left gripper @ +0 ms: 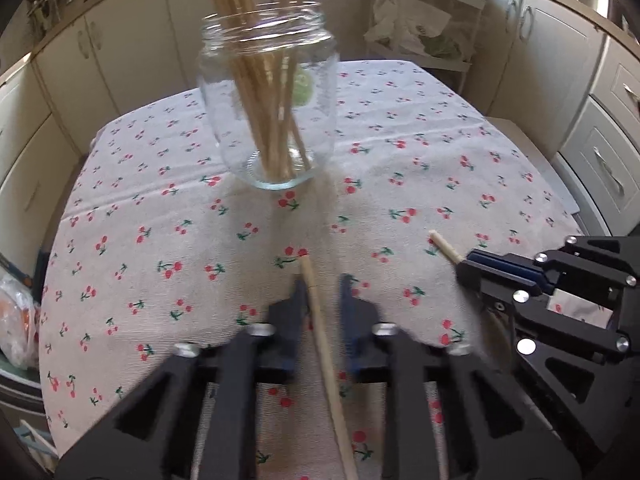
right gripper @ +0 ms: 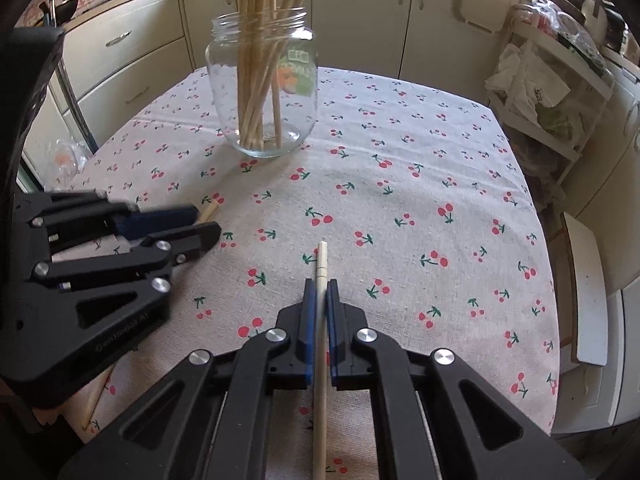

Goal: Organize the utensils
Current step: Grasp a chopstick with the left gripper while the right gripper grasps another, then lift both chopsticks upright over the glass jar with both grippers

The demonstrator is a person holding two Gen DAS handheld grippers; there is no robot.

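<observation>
Each gripper was clamped on one chopstick: the left gripper (left gripper: 322, 296) on its chopstick (left gripper: 320, 320), the right gripper (right gripper: 319, 296) likewise (right gripper: 321, 264). The glass jar (right gripper: 262, 92) of chopsticks stood ahead; next, lifting and tilting them upright into it.

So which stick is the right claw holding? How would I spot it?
Start at the cherry-print tablecloth and its glass jar full of standing wooden chopsticks. Come toward the near edge, to the right claw, shut on one pale chopstick. Unlike the jar's bunch it leans low over the cloth, and unlike the left claw's chopstick, its square tip pokes straight toward the jar.
</observation>
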